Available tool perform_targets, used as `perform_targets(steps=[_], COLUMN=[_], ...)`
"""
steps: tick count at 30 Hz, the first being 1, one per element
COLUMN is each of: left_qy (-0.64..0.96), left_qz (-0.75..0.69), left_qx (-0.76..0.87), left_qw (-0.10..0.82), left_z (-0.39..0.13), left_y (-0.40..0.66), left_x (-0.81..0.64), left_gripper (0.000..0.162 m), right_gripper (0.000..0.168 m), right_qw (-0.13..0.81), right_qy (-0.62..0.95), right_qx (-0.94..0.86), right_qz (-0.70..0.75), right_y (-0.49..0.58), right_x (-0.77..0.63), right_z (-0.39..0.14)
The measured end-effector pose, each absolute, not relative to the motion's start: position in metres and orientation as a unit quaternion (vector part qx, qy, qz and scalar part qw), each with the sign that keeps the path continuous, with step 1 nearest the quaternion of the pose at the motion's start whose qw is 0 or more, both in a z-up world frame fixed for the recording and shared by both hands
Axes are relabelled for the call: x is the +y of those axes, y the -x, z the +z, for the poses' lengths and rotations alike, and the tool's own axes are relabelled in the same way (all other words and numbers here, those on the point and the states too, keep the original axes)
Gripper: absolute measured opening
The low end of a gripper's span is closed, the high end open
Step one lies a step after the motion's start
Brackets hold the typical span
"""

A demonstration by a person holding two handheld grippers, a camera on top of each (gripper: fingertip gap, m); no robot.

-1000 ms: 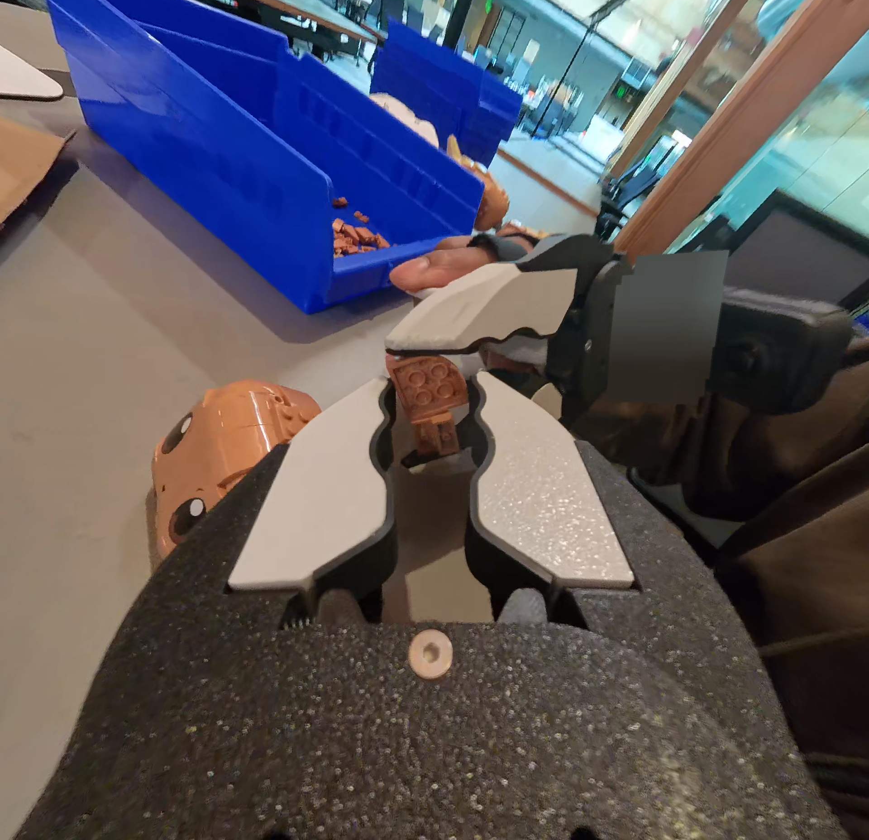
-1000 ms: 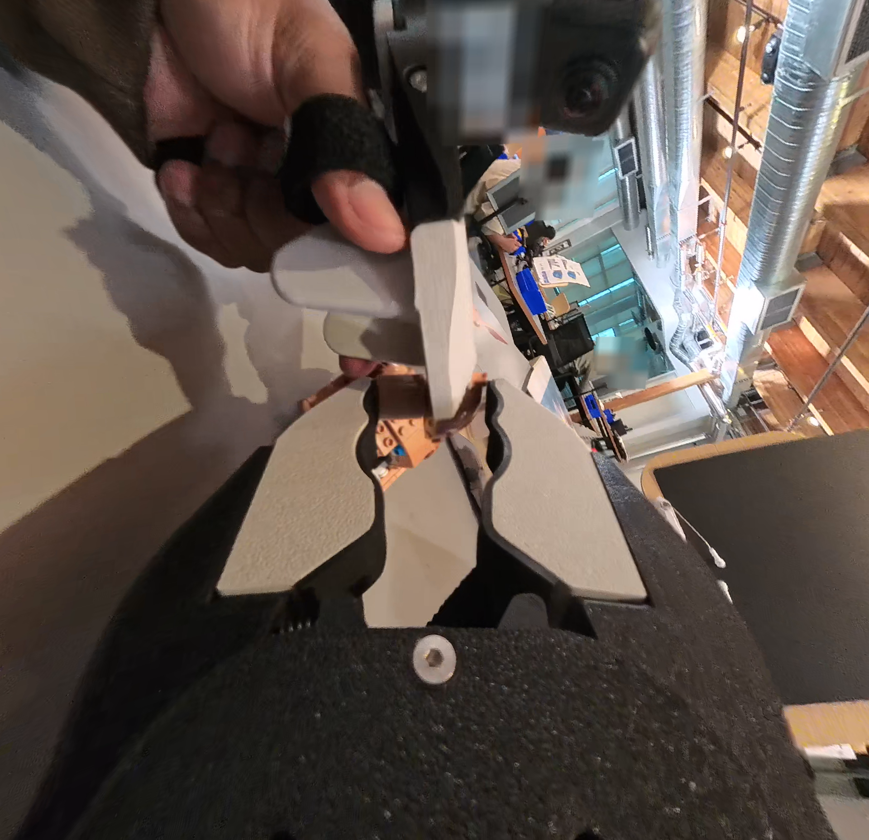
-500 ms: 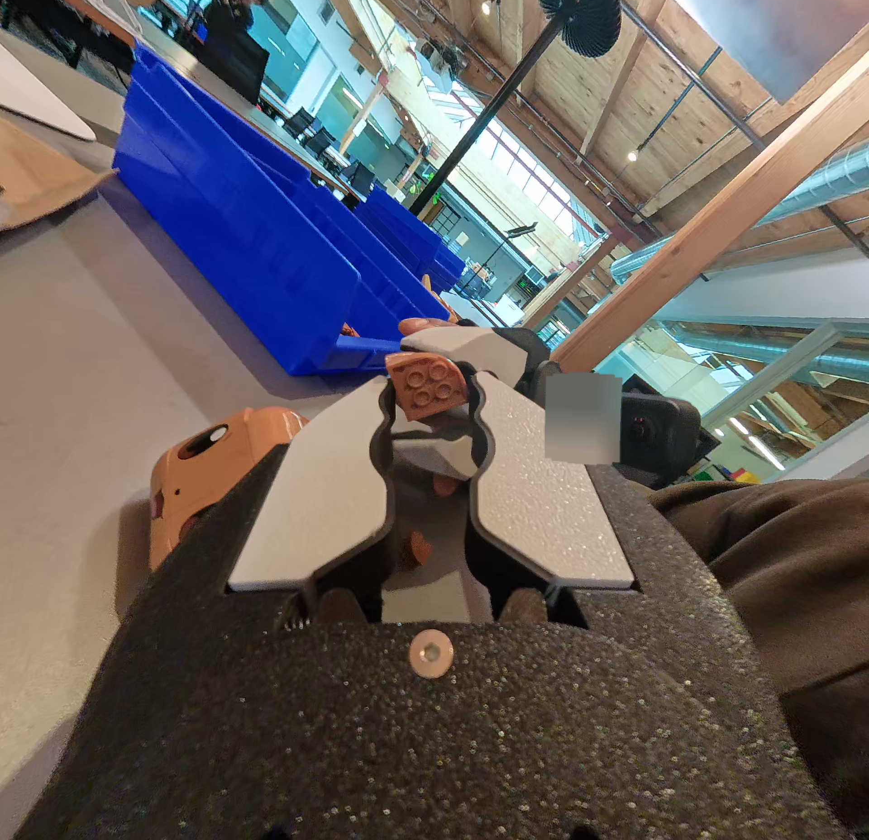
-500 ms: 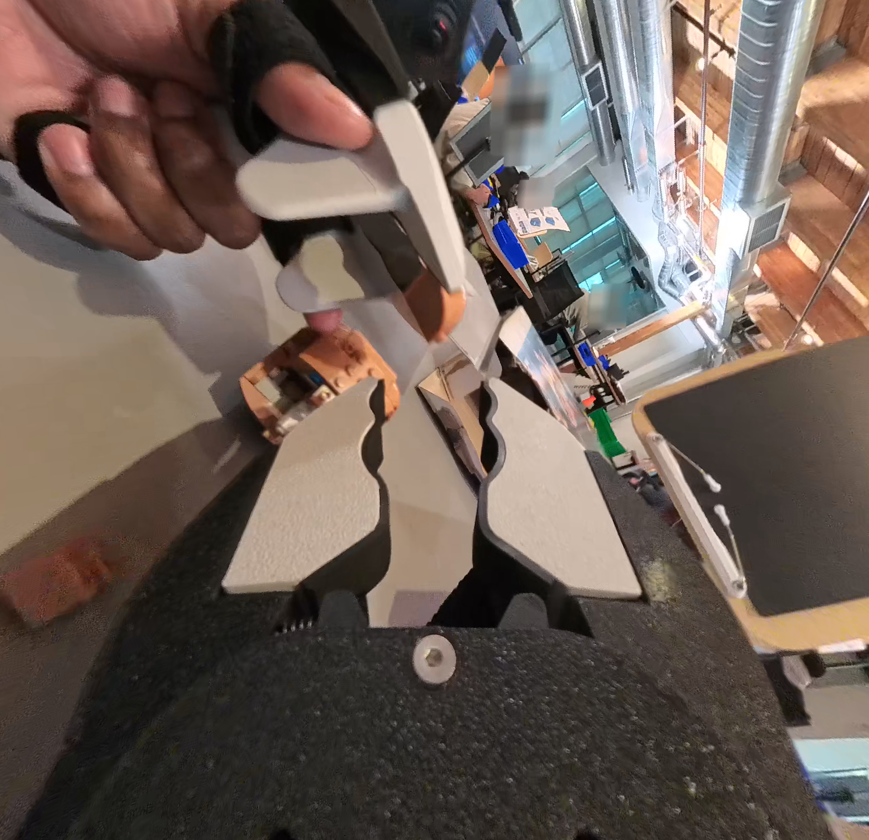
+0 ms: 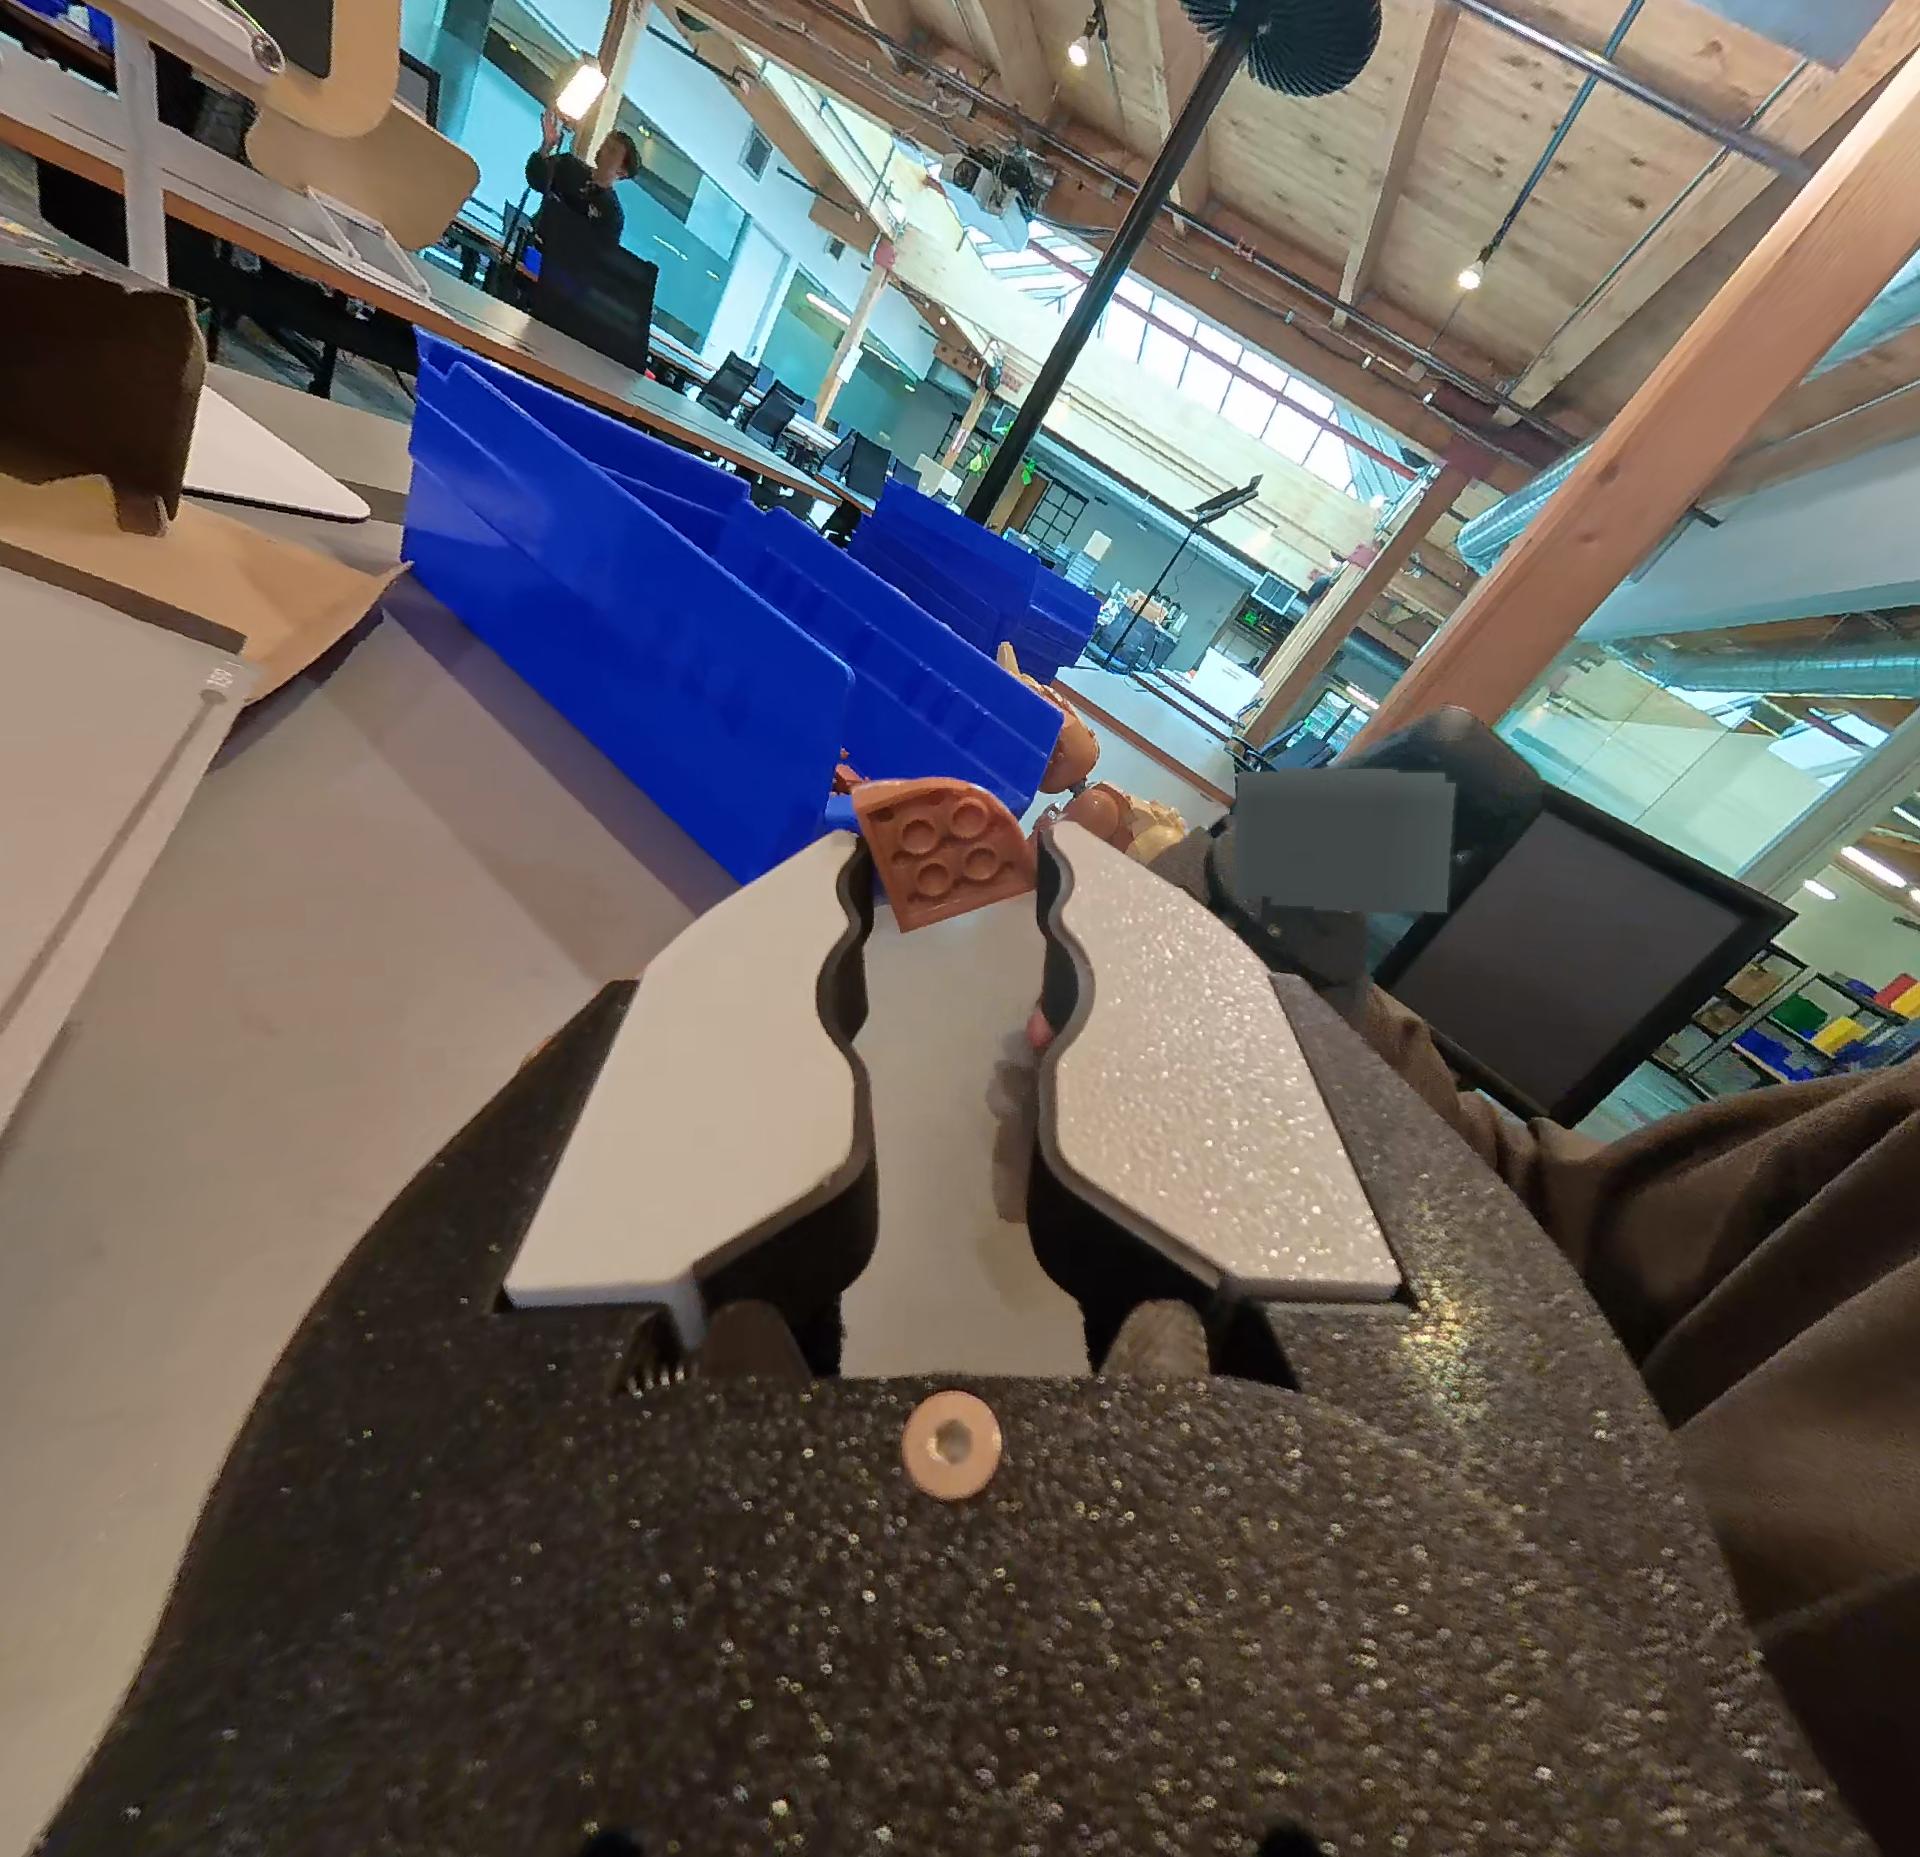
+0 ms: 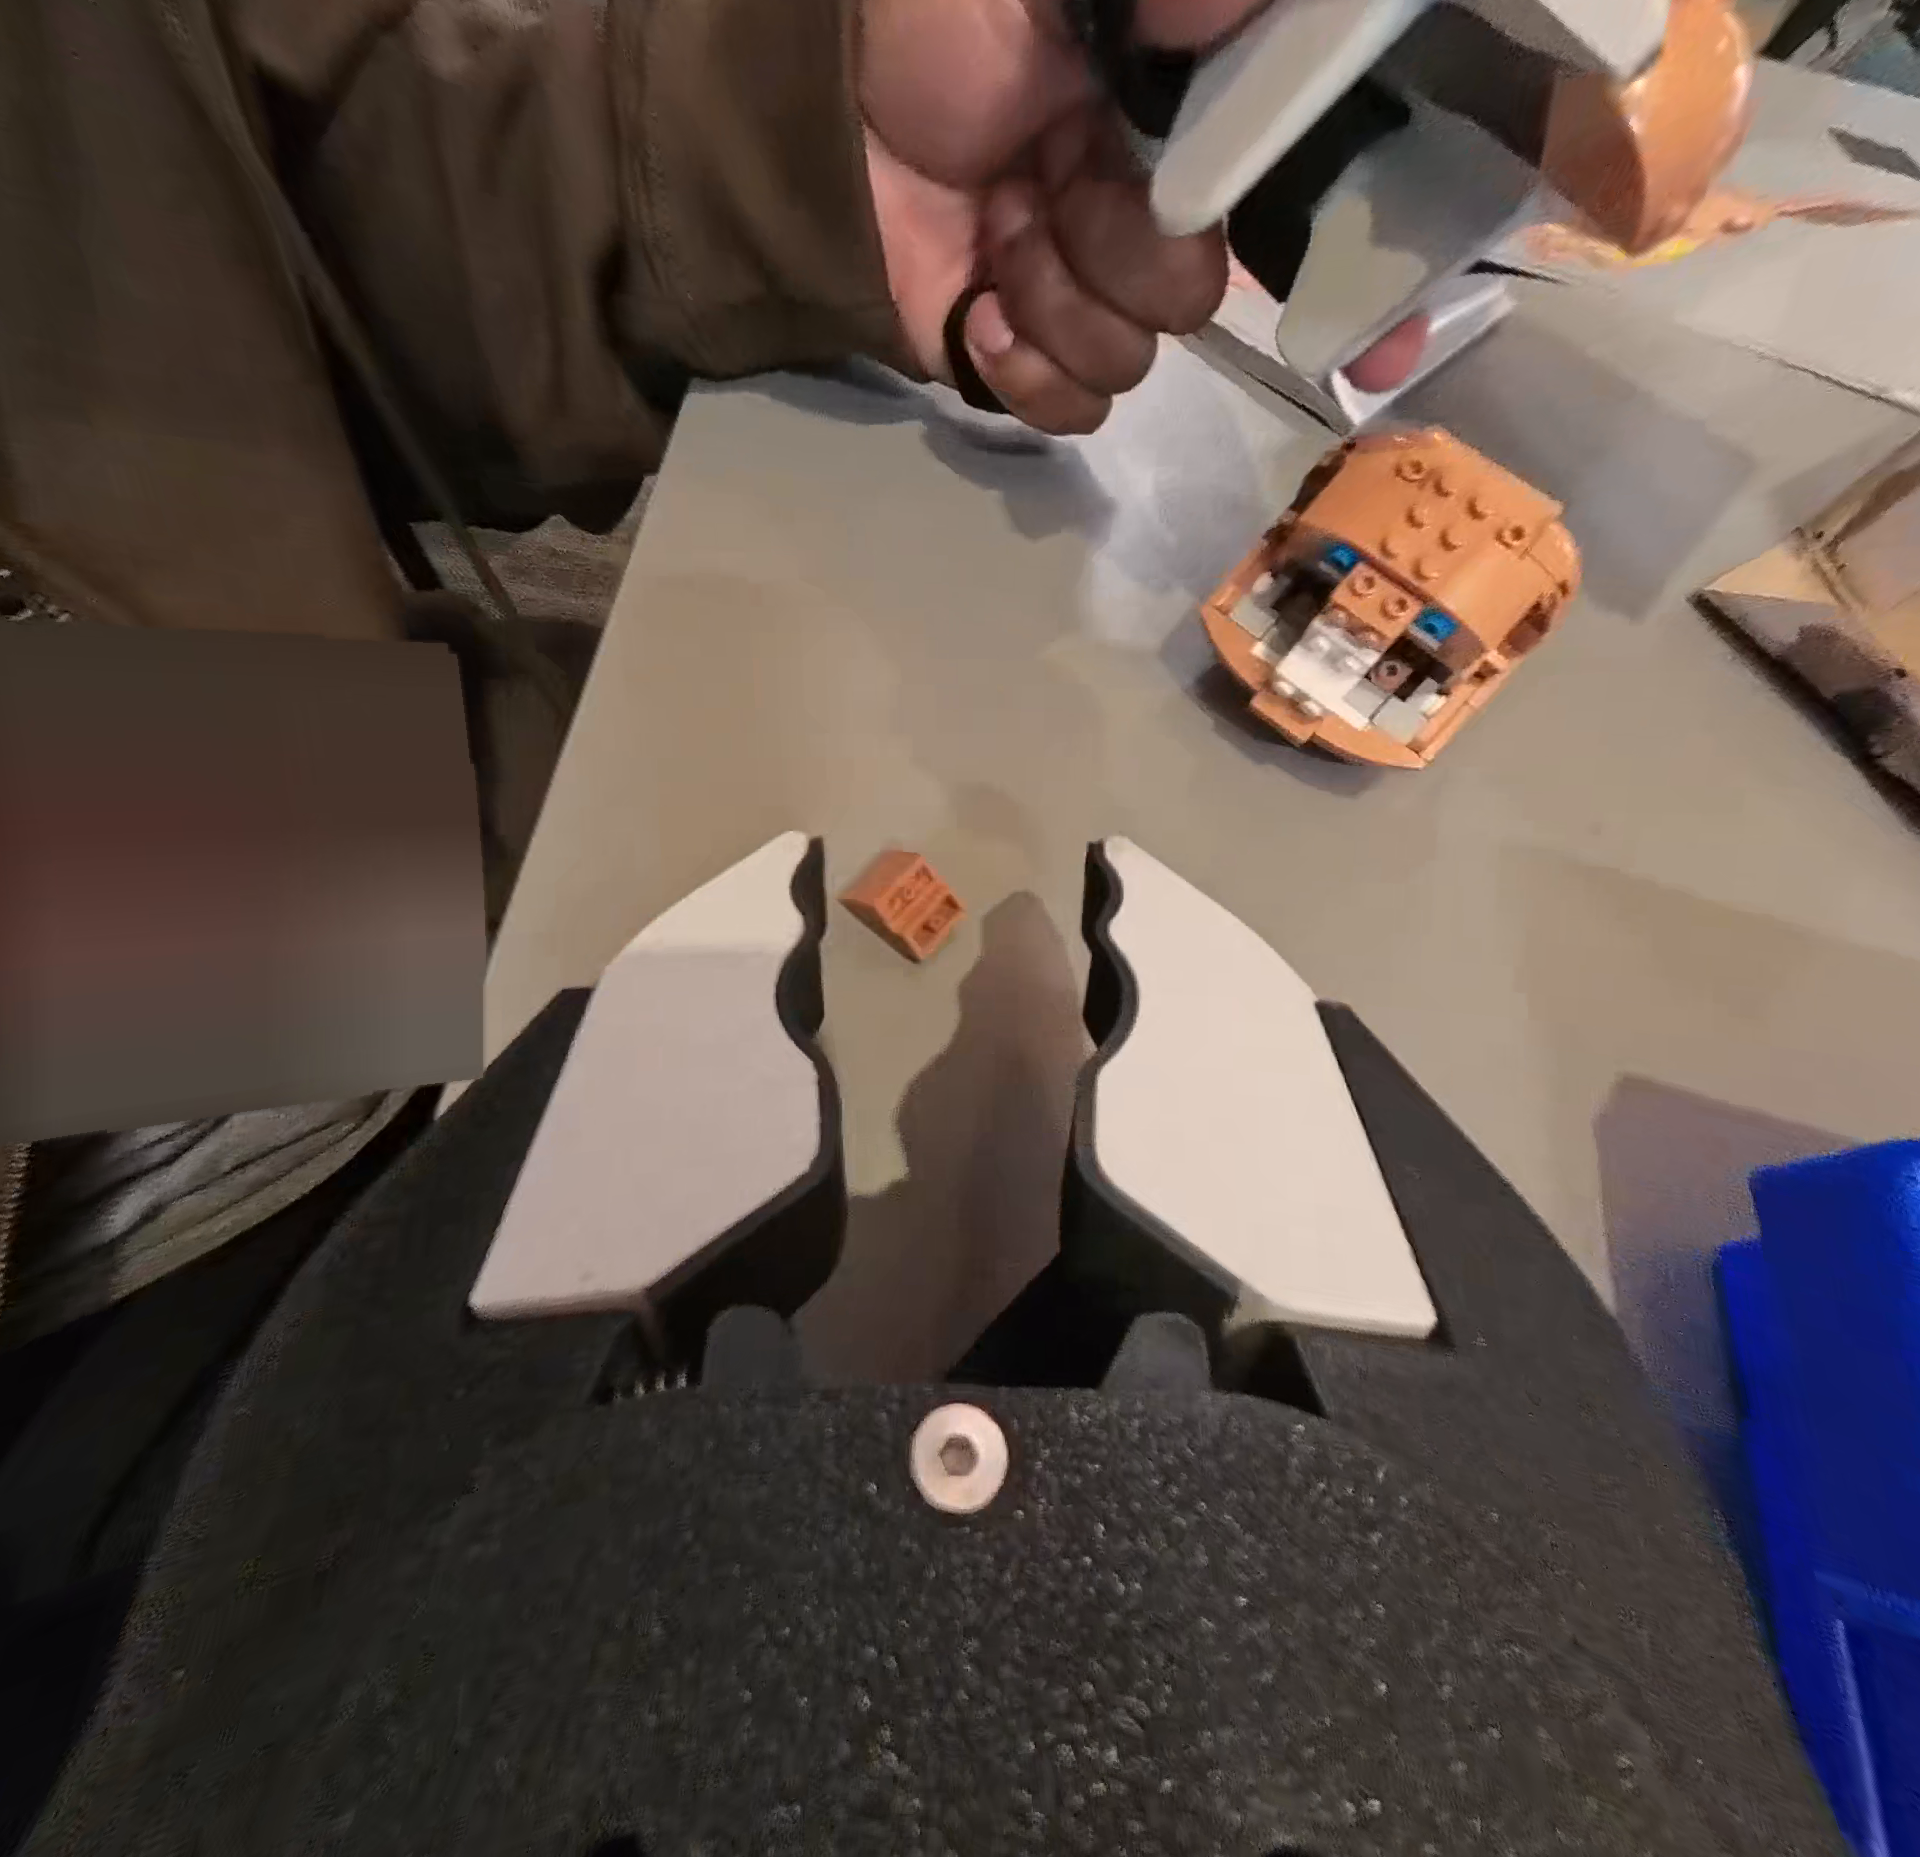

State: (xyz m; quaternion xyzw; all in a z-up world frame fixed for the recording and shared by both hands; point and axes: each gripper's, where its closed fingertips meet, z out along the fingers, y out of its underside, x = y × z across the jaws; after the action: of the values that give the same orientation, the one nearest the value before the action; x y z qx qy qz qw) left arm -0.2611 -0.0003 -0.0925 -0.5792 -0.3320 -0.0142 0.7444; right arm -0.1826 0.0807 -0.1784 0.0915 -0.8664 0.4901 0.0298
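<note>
The left gripper (image 5: 948, 851) pinches a brown studded brick (image 5: 948, 853) between the tips of its grey fingers (image 5: 727, 1038), the studs facing the camera and the piece lifted clear of the grey tabletop (image 5: 343, 934). Beyond it a blue bin (image 5: 623, 602) stands on the tabletop with more blue bins behind, and a flattened piece of cardboard (image 5: 208, 571) lies toward the far left edge. To the right a dark monitor (image 5: 1579, 966) stands near a brown sleeve (image 5: 1714, 1215). In the right wrist view the right gripper (image 6: 948, 857) hovers above the tabletop (image 6: 790, 664) with its fingers (image 6: 675, 1080) spread and holding nothing — a small orange brick (image 6: 904, 903) lies loose on the surface between the fingertips, closer to the left one, near the tabletop's corner. Farther along, well apart from that brick, sits a partly built orange brick model (image 6: 1392, 602), rounded, with grey, white and blue pieces showing in its open side. At the top of this view a hand (image 6: 1039, 197) in a brown sleeve grips the left gripper, whose fingers hold a rounded brown piece — blurred here, so its detail cannot be made out. A corner of a blue bin (image 6: 1829, 1444) shows at the lower right.
</note>
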Motion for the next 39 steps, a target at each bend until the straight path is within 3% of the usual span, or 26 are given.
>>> perform_targets(steps=[5, 8, 10, 17, 20, 23, 30, 36, 39], left_qy=[0.587, 0.585, 0.583, 0.584, 0.582, 0.580, 0.581, 0.582, 0.581], left_qz=[-0.010, -0.009, -0.009, -0.014, -0.015, -0.015, -0.021, -0.014, -0.013], left_qx=[-0.331, -0.337, -0.339, -0.336, -0.336, -0.338, -0.336, -0.341, -0.342], left_qw=[0.739, 0.738, 0.738, 0.739, 0.740, 0.741, 0.741, 0.738, 0.738], left_z=[-0.095, -0.097, -0.097, -0.097, -0.097, -0.097, -0.097, -0.099, -0.099], left_y=[0.260, 0.261, 0.261, 0.259, 0.259, 0.260, 0.259, 0.260, 0.260], left_x=[0.002, 0.000, -0.001, 0.000, -0.001, -0.003, 0.000, -0.002, -0.003], left_gripper=[0.030, 0.030, 0.030, 0.030, 0.030, 0.030, 0.030, 0.030, 0.030], right_gripper=[0.051, 0.037, 0.012, 0.000, 0.000, 0.015, 0.049, 0.049, 0.027], right_qw=[0.037, 0.010, 0.004, 0.081, 0.132, 0.136, 0.141, 0.134, 0.129], right_qy=[-0.111, -0.118, -0.104, -0.033, 0.023, 0.103, 0.183, 0.170, 0.197], right_qx=[-0.909, -0.916, -0.920, -0.915, -0.882, -0.842, -0.875, -0.907, -0.904], right_qz=[0.400, 0.382, 0.377, 0.394, 0.453, 0.511, 0.425, 0.360, 0.357], right_y=[0.179, 0.170, 0.172, 0.210, 0.233, 0.244, 0.240, 0.246, 0.253], right_x=[0.076, 0.068, 0.066, 0.079, 0.090, 0.107, 0.120, 0.091, 0.092], right_z=[-0.206, -0.211, -0.212, -0.204, -0.177, -0.151, -0.190, -0.209, -0.211])
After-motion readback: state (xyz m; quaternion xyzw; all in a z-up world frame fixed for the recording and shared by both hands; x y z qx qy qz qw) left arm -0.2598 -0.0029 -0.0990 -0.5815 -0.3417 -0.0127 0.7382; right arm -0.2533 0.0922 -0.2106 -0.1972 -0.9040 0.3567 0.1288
